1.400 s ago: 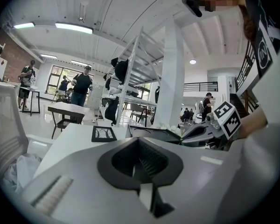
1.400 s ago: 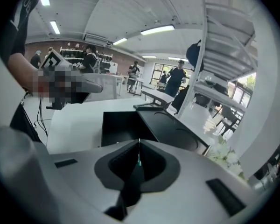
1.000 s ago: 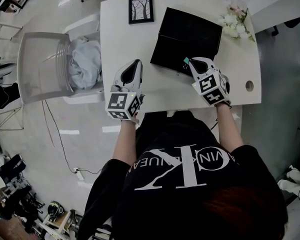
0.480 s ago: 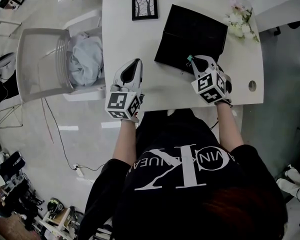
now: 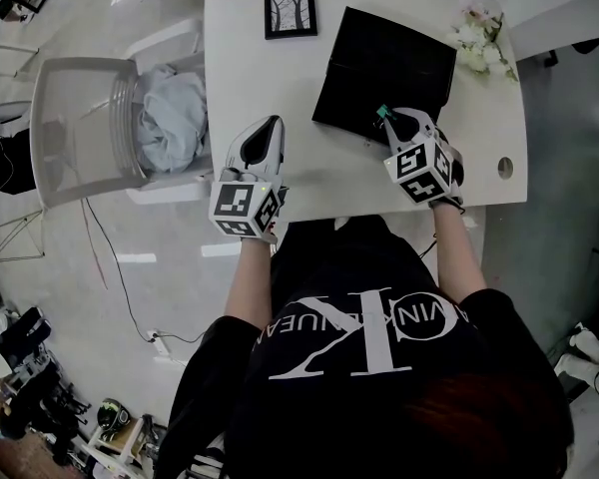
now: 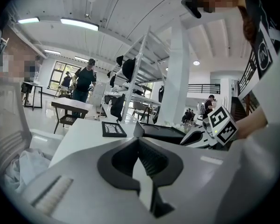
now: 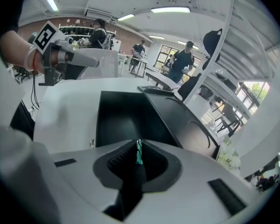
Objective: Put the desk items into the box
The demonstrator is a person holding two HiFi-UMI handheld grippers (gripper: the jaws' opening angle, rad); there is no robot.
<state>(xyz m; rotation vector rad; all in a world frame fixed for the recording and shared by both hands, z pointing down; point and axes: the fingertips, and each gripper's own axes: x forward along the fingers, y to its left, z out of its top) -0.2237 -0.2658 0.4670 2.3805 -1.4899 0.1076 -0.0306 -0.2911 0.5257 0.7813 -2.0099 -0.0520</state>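
A black box [image 5: 384, 73] lies open at the back right of the white table [image 5: 250, 78]. My right gripper [image 5: 387, 118] is at the box's near edge, shut on a small thin teal item [image 7: 138, 152] that pokes out between its tips; the box's dark inside [image 7: 126, 118] lies right ahead of it. My left gripper [image 5: 274, 125] rests on the table's front left, shut with nothing in it [image 6: 139, 139]. A black-framed picture [image 5: 290, 10] lies flat at the back, ahead of the left gripper [image 6: 114, 129].
White flowers [image 5: 482, 43] sit at the table's back right corner, beside the box. A round cable hole [image 5: 505, 168] is near the right edge. A translucent chair [image 5: 80, 128] with a pale cloth [image 5: 170, 123] stands left of the table.
The right gripper has edged slightly towards the box with the teal item still in it. The left gripper has stayed put.
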